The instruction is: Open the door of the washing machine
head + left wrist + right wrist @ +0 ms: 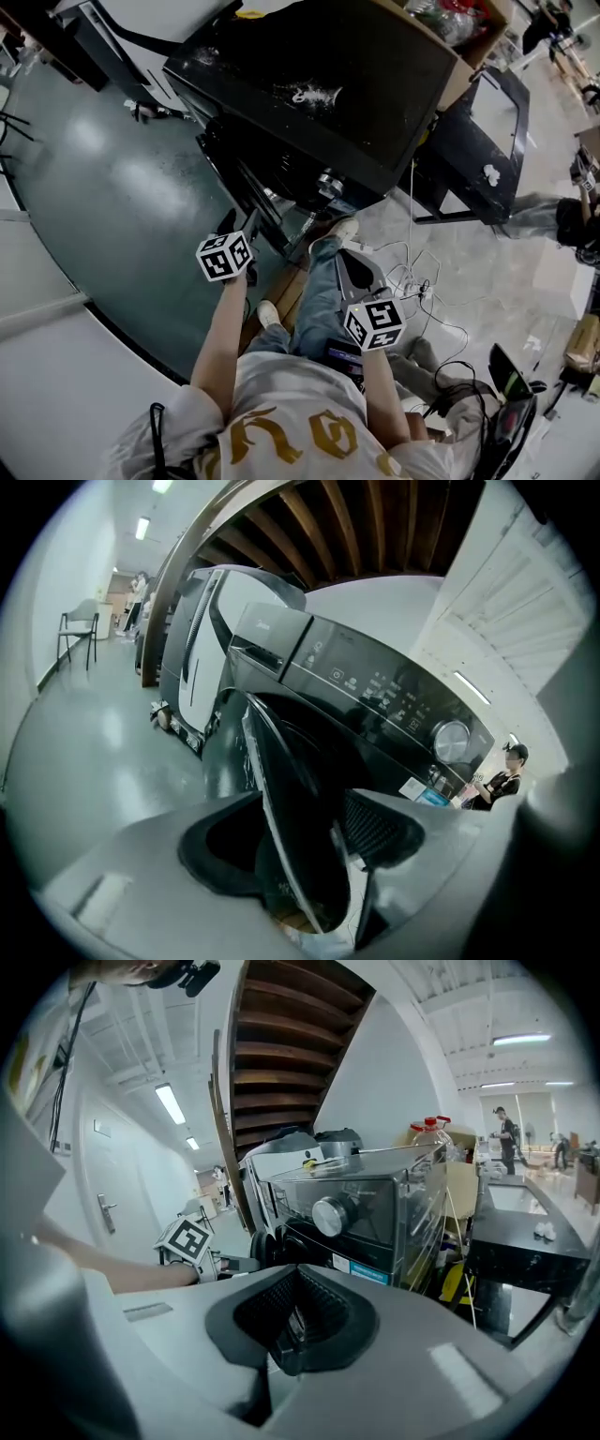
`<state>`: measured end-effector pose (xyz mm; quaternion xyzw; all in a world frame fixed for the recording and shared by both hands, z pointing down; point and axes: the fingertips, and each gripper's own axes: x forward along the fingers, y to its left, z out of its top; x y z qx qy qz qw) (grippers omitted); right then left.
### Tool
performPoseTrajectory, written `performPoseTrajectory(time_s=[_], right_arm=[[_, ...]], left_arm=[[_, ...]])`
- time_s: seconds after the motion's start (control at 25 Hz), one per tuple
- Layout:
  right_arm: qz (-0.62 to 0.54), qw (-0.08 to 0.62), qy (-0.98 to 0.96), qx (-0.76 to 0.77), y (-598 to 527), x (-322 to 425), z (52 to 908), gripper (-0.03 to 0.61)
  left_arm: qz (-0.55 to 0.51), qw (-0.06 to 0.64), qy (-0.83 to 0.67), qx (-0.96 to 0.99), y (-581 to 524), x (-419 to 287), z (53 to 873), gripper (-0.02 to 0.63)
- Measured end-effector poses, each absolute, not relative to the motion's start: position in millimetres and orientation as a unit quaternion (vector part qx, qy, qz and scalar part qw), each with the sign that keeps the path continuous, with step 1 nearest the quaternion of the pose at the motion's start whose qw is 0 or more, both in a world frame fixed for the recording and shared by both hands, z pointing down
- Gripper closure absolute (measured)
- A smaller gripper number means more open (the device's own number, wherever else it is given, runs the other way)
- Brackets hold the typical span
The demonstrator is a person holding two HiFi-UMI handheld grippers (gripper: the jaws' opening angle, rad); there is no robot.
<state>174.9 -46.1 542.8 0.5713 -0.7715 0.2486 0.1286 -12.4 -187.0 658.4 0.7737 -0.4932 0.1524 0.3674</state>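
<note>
The black washing machine (328, 84) stands in front of me, its control panel (375, 682) and silver knob (451, 741) facing the left gripper view. Its dark door (281, 761) is swung outward and appears edge-on. My left gripper (305, 841) is shut on that door edge, which runs between its ridged pads. From above, the left gripper (239, 230) sits at the machine's front left. My right gripper (354, 274) hangs lower to the right, shut with nothing in it (298, 1309). The knob (335, 1213) is also in its view.
An open cardboard box (459, 37) sits beside the machine's top. A black framed table (487, 141) stands to the right, with white cables (412, 281) on the pale floor. A person (562, 220) crouches at the far right. A chair (77, 630) stands far down the hall.
</note>
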Motion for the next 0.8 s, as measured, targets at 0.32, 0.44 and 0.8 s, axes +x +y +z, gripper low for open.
performPoseTrajectory(time_s=[0.32,0.44,0.8], right_arm=[[0.231,0.125,-0.794,0.549,-36.3,134.8,530.2,0.565],[0.226,0.124,-0.8,0.542,-35.0,122.4,525.1,0.565],[0.224,0.127,-0.812,0.524,-26.4,98.5,520.7,0.565]], left_arm=[[0.148,0.346,-0.522,0.765,-159.7,-85.8,641.7,0.341],[0.16,0.334,-0.527,0.765,-148.5,-106.3,639.5,0.342],[0.173,0.333,-0.558,0.74,-135.7,-169.9,653.8,0.342]])
